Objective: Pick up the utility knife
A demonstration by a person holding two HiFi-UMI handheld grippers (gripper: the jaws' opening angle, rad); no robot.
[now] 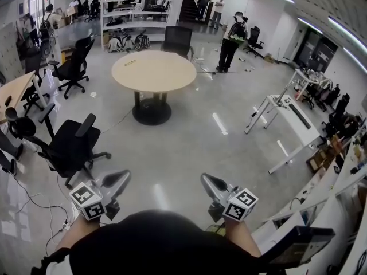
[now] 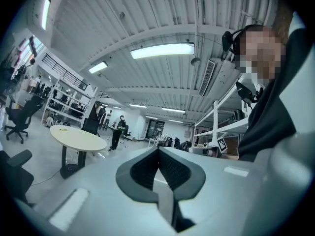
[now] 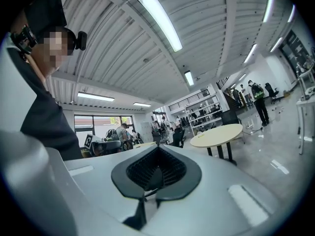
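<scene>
I cannot make out a utility knife in any view. A small yellowish object [image 1: 131, 62] lies on the round beige table [image 1: 153, 71] far ahead; it is too small to identify. It also shows on the table in the left gripper view [image 2: 62, 128]. My left gripper [image 1: 123, 176] is held low at the left, pointing level at the room, jaws together with nothing between them [image 2: 158, 149]. My right gripper [image 1: 205, 179] is beside it at the right, also shut and empty [image 3: 156, 149]. Both are well short of the table.
Black office chairs [image 1: 71, 145] stand at the left, and another [image 1: 176, 40] behind the table. White desks [image 1: 289, 119] line the right side. A person with a backpack [image 1: 231, 42] stands beyond the table. Shelving [image 1: 137, 10] fills the far wall. Glossy grey floor lies between me and the table.
</scene>
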